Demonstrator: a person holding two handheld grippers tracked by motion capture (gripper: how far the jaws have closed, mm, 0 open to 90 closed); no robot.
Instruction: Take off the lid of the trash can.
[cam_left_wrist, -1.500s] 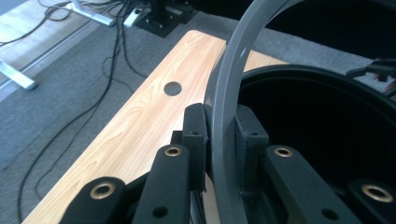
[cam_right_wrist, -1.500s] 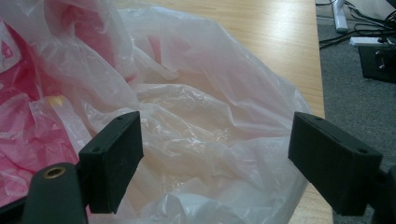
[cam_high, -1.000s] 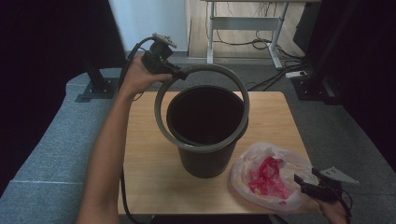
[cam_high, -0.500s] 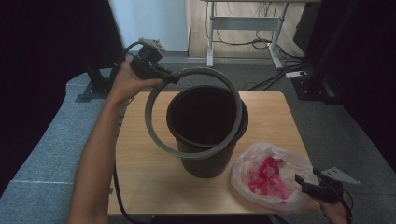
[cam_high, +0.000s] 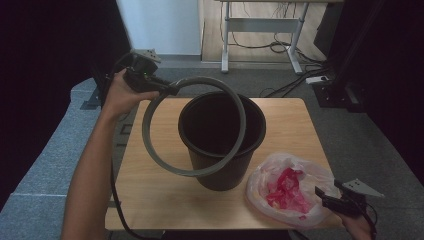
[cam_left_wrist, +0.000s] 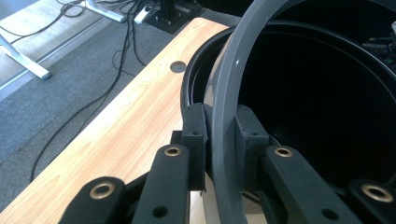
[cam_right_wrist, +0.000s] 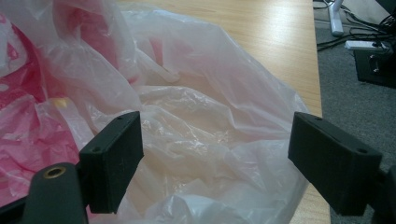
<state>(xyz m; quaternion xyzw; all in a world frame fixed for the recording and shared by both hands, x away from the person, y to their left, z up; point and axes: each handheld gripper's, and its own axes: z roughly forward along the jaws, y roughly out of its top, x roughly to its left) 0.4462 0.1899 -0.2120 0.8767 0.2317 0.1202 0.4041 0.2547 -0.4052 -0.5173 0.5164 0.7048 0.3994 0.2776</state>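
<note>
A black bin (cam_high: 222, 137) stands upright in the middle of the wooden table (cam_high: 150, 200). A grey ring (cam_high: 165, 162) hangs tilted around its rim, low on the near left side and off the bin there. My left gripper (cam_high: 170, 90) is shut on the ring's far left part; in the left gripper view both pads (cam_left_wrist: 194, 135) press the grey ring (cam_left_wrist: 224, 107) in front of the black bin (cam_left_wrist: 322, 116). A clear plastic bag (cam_high: 290, 192) with red contents lies at the table's near right. My right gripper (cam_high: 322, 195) is open at the bag's right edge, its jaws wide apart over the plastic bag (cam_right_wrist: 205, 121).
Grey carpet surrounds the table. A desk frame (cam_high: 260, 30) with cables stands on the floor beyond it. A round hole (cam_left_wrist: 177, 66) marks the tabletop near the bin. Dark curtains close off both sides.
My left hand has carried the grey ring leftward and slightly down, so it has slid off-centre from the bin's rim. The right gripper and the bag have stayed put.
</note>
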